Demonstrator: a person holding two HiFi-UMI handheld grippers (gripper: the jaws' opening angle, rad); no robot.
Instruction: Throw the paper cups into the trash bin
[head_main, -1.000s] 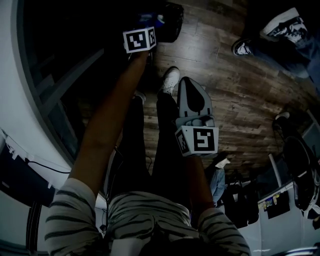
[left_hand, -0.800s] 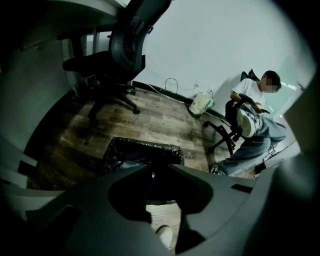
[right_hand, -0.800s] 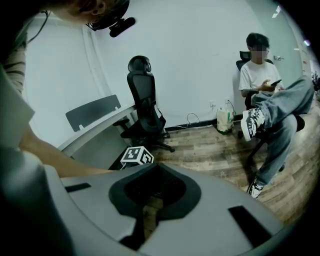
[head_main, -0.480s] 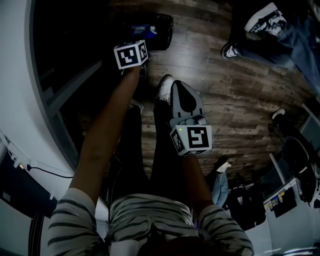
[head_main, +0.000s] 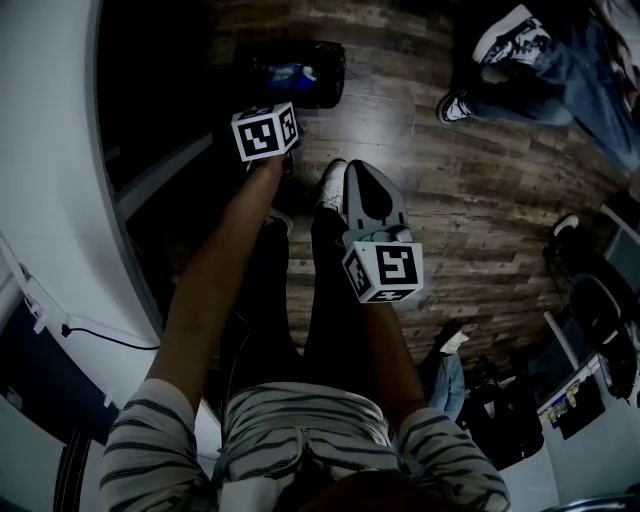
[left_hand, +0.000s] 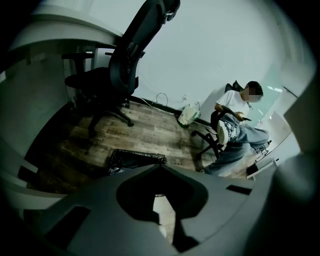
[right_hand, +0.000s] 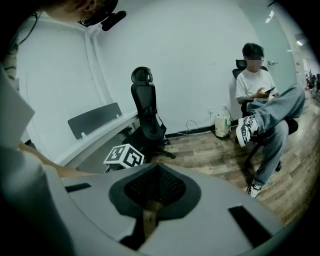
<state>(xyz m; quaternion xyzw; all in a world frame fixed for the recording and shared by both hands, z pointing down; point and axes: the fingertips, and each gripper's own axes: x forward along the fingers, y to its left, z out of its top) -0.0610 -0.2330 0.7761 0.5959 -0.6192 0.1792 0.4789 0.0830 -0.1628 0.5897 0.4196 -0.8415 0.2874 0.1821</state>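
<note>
Trash bin (left_hand: 136, 159), black-lined, is seen just past the jaw tips of the downward-angled left gripper (left_hand: 161, 165), just closed on nothing; right gripper (right_hand: 159, 165) jaws are likewise pressed together

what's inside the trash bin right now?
Head view: the black-lined trash bin holds a bluish-white patch, too dark to identify. Left gripper view shows only the liner bunched at the rim; the inside is hidden.

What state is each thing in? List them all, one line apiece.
left gripper: shut, nothing between its jaws.
right gripper: shut, nothing between its jaws.
trash bin: upright on the floor, open-topped, lined with a black bag.
office chair: upright, unoccupied.
</note>
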